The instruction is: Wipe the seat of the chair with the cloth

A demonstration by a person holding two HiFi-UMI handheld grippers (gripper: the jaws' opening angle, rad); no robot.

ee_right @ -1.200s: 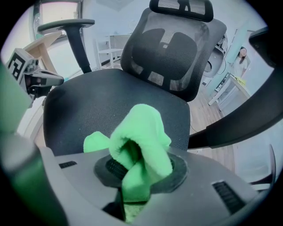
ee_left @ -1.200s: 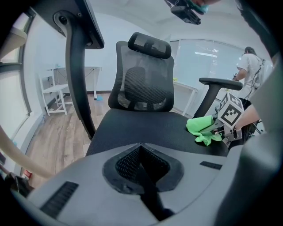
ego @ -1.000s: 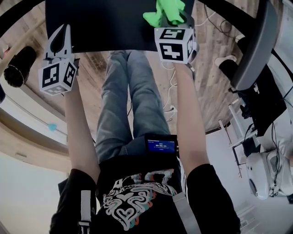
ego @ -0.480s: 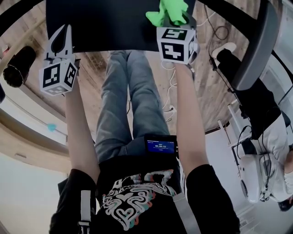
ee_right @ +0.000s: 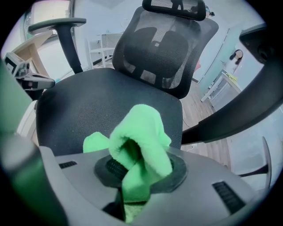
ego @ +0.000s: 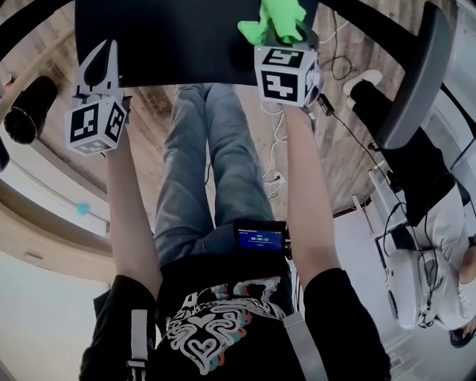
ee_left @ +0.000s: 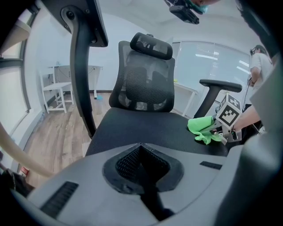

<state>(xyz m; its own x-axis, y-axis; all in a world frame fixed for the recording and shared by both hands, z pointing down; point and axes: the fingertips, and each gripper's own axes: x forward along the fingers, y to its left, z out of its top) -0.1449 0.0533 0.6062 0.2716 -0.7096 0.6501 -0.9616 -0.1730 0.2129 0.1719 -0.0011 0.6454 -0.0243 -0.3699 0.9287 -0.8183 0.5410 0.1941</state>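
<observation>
The black office chair's seat (ego: 171, 37) lies at the top of the head view and fills the middle of both gripper views (ee_left: 141, 126) (ee_right: 88, 106). A bright green cloth (ee_right: 141, 137) is bunched between the jaws of my right gripper (ee_right: 137, 170), which is shut on it and points steeply down over the seat's right side. The head view shows that cloth (ego: 275, 18) just beyond the marker cube. My left gripper (ego: 100, 63) hovers at the seat's left front edge, shut with nothing in it (ee_left: 140, 148). From there the cloth (ee_left: 201, 126) rests on the seat.
The mesh backrest (ee_left: 146, 86) and headrest (ee_right: 174, 6) rise behind the seat, with armrests on both sides (ee_left: 220, 84) (ee_right: 57, 24). Cables (ego: 279, 178) trail on the wooden floor. A seated person (ego: 416, 171) is at the right and a black cylinder (ego: 30, 108) at the left.
Both grippers have stayed where they were, with the cloth still held. Only the person at the right edge has shifted.
</observation>
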